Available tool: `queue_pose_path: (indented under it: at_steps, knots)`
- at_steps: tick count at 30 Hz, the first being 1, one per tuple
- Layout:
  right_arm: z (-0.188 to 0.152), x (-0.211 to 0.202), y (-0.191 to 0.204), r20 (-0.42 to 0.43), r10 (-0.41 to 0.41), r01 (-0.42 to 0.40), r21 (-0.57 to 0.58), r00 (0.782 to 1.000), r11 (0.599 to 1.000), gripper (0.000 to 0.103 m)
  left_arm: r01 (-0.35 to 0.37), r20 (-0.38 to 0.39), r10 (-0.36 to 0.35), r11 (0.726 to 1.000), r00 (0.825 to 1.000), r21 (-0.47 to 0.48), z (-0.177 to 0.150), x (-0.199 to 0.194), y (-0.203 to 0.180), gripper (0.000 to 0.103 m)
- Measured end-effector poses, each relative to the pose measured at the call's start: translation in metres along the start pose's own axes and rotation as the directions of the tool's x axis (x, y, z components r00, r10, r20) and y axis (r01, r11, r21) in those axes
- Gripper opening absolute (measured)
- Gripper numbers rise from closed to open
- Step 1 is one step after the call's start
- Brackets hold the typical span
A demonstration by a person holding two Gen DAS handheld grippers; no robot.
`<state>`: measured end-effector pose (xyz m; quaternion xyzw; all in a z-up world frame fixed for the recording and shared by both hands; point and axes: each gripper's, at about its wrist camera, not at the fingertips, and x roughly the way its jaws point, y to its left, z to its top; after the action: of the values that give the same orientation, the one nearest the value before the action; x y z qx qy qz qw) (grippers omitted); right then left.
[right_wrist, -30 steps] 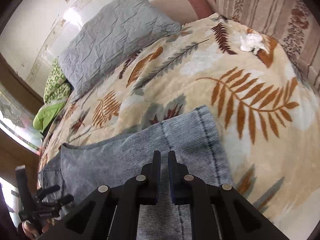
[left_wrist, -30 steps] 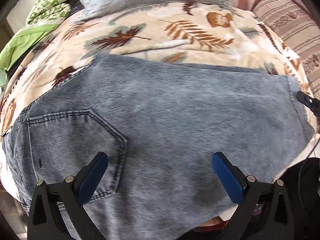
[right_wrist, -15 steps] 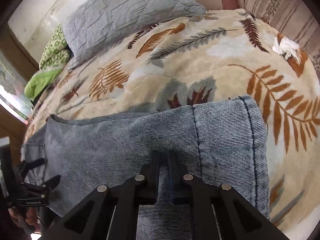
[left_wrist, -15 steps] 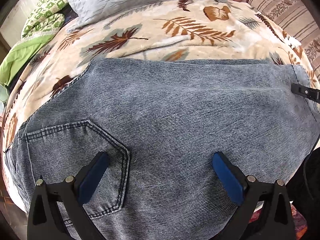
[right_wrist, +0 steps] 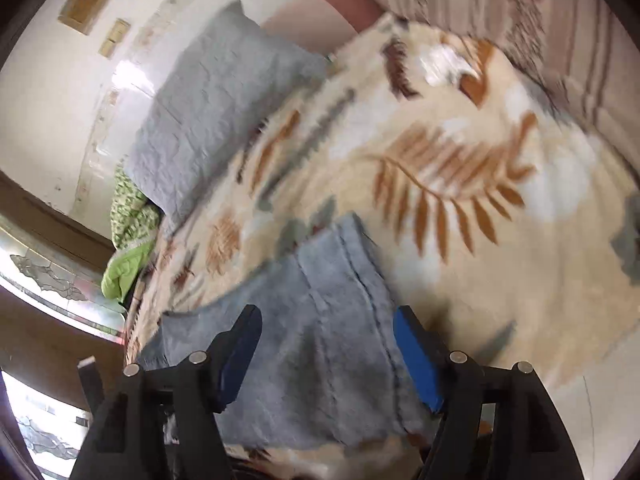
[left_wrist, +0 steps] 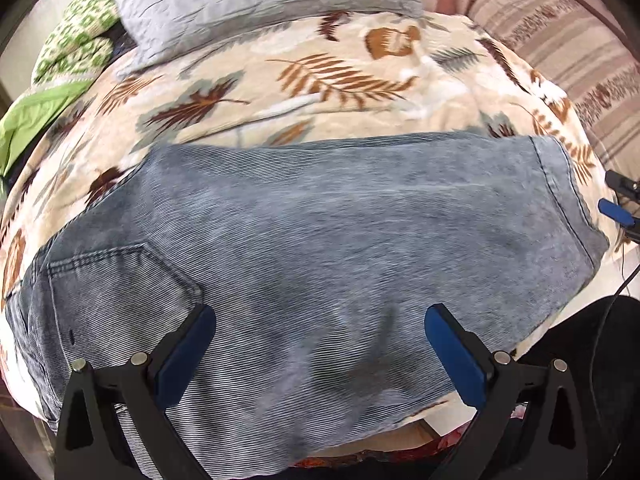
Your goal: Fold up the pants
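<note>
Pants (left_wrist: 320, 232) of faded blue denim lie flat across the near edge of the bed (left_wrist: 360, 80), pocket at left. Our left claw (left_wrist: 320, 344) hovers wide; our right claw (right_wrist: 326, 344) is opening, gripping nothing.

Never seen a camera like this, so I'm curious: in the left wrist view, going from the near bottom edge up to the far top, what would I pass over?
Left gripper, jaws open → jeans lying flat → leaf-print blanket → grey pillow at the far end.
</note>
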<state>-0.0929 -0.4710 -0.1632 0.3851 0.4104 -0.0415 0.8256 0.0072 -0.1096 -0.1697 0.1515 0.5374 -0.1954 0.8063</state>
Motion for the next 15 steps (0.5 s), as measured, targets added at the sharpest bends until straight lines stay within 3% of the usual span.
queue_pose_path:
  at_steps: [5,8,11,15]
  knots:
    - [-0.002,-0.005,-0.028,-0.070,-0.052,0.057,0.075,0.996,0.996,0.072,-0.015,-0.006,0.015,0.999,1.000,0.033,-0.001,0.007,-0.009,0.103]
    - [-0.003,0.000,-0.041,-0.124,-0.005,0.019,0.113,0.992,0.993,0.072,-0.020,-0.027,0.021,1.000,0.999,0.019,-0.002,0.018,-0.006,0.103]
    - [-0.007,0.017,-0.044,-0.197,-0.066,0.089,0.111,0.978,0.990,0.072,-0.013,-0.054,0.013,1.000,0.998,-0.004,-0.004,0.029,-0.001,0.103]
    - [-0.009,0.031,-0.041,-0.221,0.012,0.015,0.121,0.975,0.993,0.072,-0.004,-0.042,0.004,1.000,0.999,-0.005,-0.006,0.027,0.002,0.103]
